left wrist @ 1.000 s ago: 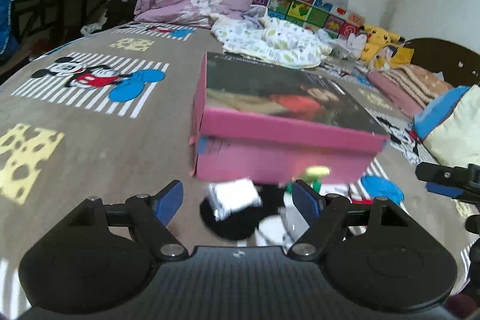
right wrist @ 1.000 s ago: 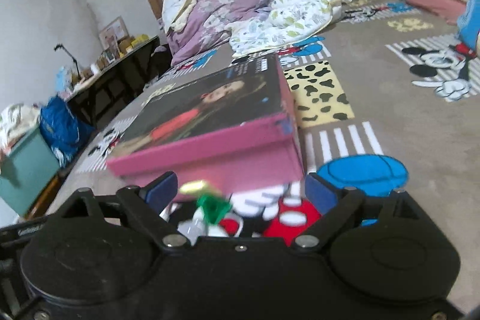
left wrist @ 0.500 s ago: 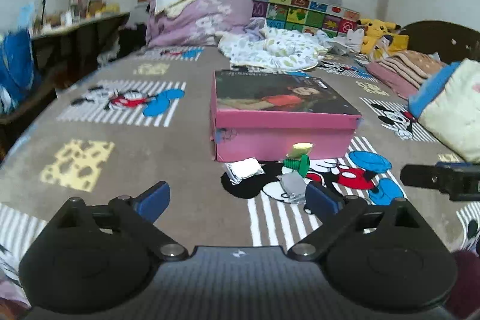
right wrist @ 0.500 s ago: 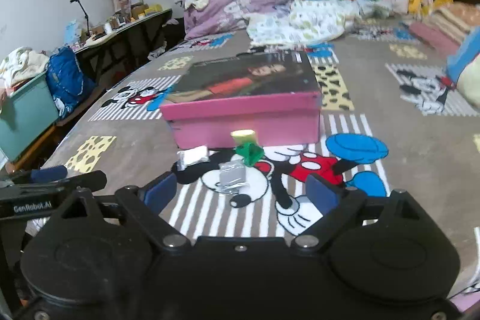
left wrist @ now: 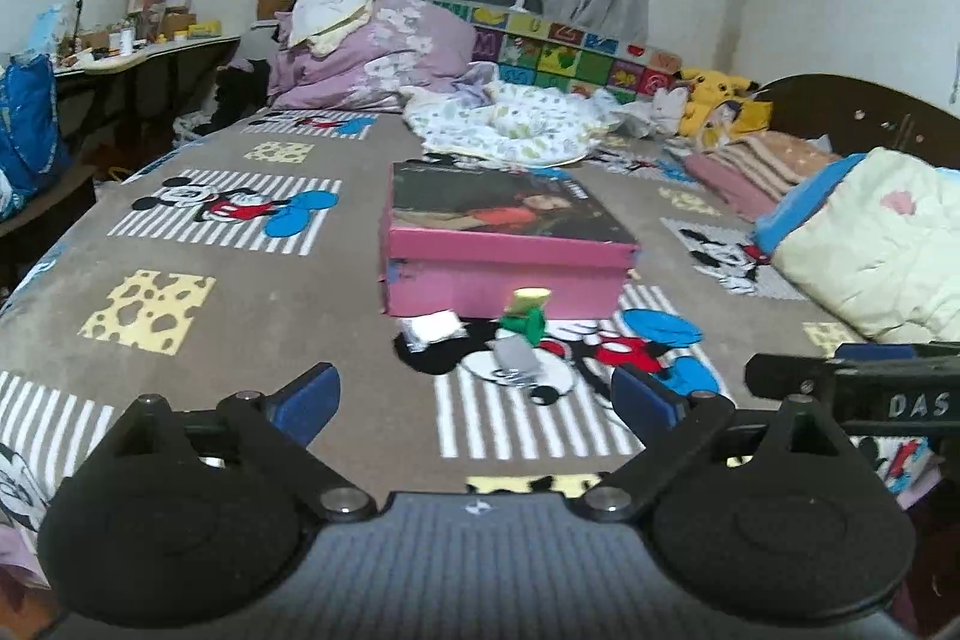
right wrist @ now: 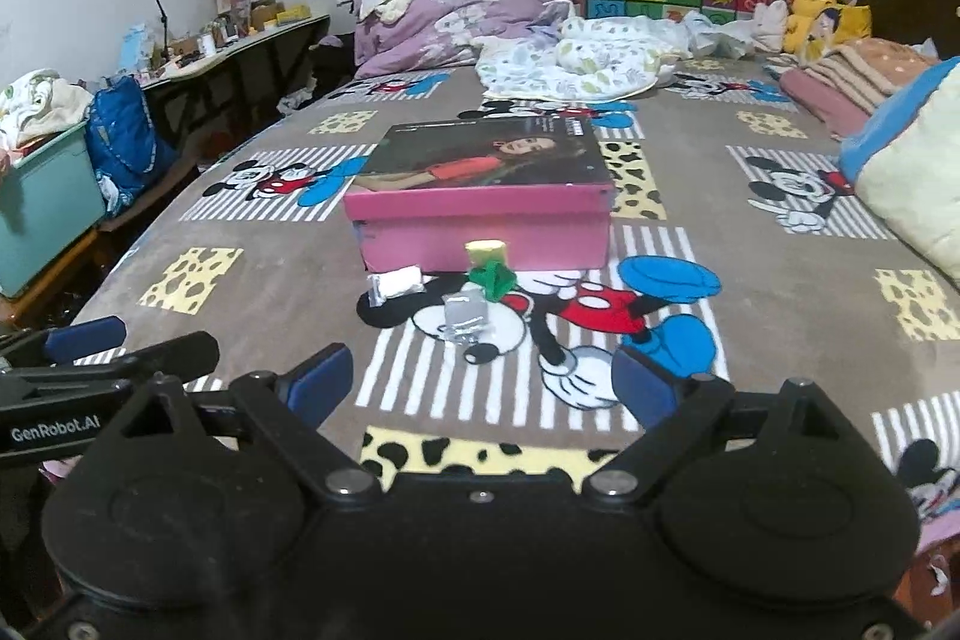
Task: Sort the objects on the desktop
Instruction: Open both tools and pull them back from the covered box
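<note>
A closed pink box point(left wrist: 504, 244) point(right wrist: 480, 196) with a dark photo lid lies on the Mickey-print bedspread. In front of it lie a white packet point(left wrist: 433, 327) point(right wrist: 393, 285), a green and yellow toy point(left wrist: 525, 313) point(right wrist: 491, 268) and a silver packet point(left wrist: 516, 358) point(right wrist: 463, 313). My left gripper point(left wrist: 477, 394) is open and empty, well short of them. My right gripper point(right wrist: 480, 382) is open and empty, also short of them. Each gripper shows at the edge of the other's view.
A purple duvet pile point(left wrist: 372, 58) and a floral blanket point(left wrist: 510, 124) lie at the far end. Folded blankets and a pale pillow point(left wrist: 870, 250) line the right side. A cluttered desk point(right wrist: 240, 40) and a teal bin point(right wrist: 42, 196) stand left of the bed.
Both grippers have pulled back from the pink box and risen. The box and the small items now look farther away. Both stay open.
</note>
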The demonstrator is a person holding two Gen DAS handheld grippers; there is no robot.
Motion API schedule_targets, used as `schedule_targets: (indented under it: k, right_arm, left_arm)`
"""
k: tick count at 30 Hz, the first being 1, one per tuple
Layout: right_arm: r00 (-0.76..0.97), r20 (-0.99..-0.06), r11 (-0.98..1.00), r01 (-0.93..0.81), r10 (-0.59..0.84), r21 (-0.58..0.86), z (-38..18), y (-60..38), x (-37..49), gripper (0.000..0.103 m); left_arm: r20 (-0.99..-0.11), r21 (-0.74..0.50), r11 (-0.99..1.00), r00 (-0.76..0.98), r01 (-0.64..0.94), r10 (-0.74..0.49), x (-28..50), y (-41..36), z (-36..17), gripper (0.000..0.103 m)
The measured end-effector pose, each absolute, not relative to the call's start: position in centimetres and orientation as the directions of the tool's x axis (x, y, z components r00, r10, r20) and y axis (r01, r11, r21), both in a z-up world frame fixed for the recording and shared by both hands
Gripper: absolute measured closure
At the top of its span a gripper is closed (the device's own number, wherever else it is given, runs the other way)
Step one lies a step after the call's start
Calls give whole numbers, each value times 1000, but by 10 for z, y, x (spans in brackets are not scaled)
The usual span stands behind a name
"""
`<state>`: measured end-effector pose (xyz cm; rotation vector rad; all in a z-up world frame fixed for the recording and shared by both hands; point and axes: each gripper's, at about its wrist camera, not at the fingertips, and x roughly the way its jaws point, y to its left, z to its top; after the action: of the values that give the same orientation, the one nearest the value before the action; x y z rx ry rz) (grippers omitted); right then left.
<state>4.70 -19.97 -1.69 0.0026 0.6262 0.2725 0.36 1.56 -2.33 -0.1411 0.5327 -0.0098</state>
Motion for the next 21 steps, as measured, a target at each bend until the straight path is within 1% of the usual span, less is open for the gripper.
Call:
schedule_targets:
  k: [4,11,14,21]
  right_arm:
    - [781,-579,969,-237,235,73,-14,-200,33,9]
    - [784,-578,973,-216,225,86,-13,-204,22,9]
    - [784,-579,974,-209,222,91,-13,-204,20,9]
    - [789,-572,975,-198,222,105,-11,-208,18,9]
  left_arm:
    - [-482,-74,997,876,-23,-16,-6,5,-14,6]
    - [-472,-50,999,881,6,-29,-14,-7,-6,6]
    - [-468,-21,1000,884,2,-12,-16,-13,-5,6]
    - [-470,-23,1000,883,4,-15,-16,-16,-5,6]
